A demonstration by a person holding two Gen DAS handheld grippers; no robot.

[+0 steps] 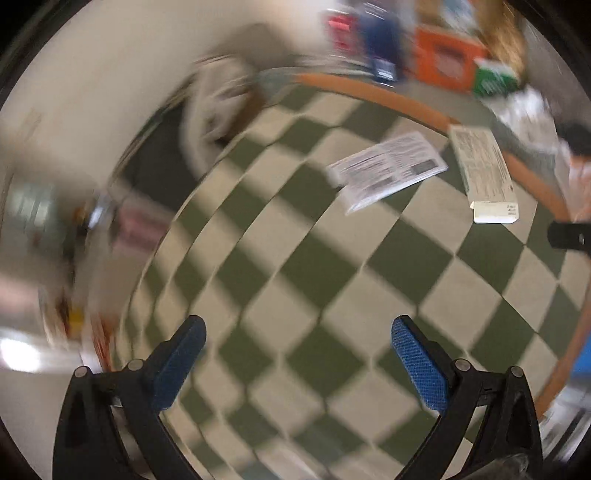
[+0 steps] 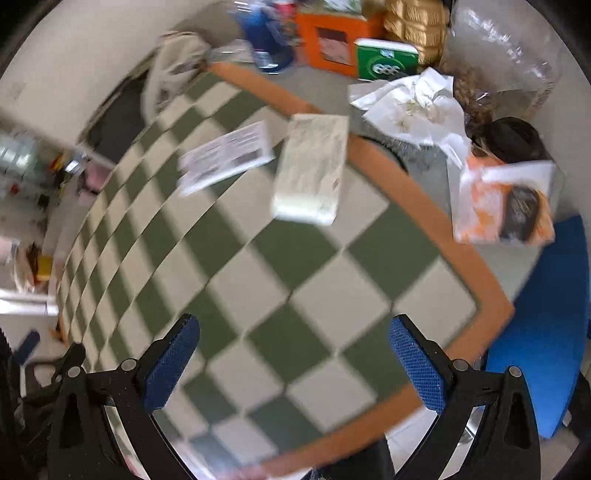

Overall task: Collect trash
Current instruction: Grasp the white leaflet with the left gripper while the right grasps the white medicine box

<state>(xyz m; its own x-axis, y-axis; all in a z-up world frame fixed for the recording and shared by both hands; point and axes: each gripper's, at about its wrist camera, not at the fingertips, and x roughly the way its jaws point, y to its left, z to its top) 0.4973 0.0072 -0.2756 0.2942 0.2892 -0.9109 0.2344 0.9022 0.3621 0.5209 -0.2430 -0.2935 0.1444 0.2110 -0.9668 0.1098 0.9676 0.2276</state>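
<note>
A flat white printed leaflet (image 1: 388, 168) and a white carton box (image 1: 484, 173) lie on the green-and-cream checkered table (image 1: 314, 280) near its far orange rim. Both show in the right wrist view too, the leaflet (image 2: 225, 155) and the box (image 2: 312, 168). My left gripper (image 1: 297, 363) is open and empty above the table, well short of them. My right gripper (image 2: 295, 360) is open and empty over the table's near right corner. Crumpled white paper (image 2: 410, 103) and an orange-and-white packet (image 2: 504, 201) sit past the rim at the right.
Beyond the table are an orange box (image 2: 330, 40), a green box (image 2: 384, 59), a blue bottle (image 2: 269, 33), a clear plastic bag (image 2: 495, 55) and a blue chair seat (image 2: 543, 325). Grey cloth (image 2: 173, 66) drapes at the far left corner. Clutter lies on the floor at left.
</note>
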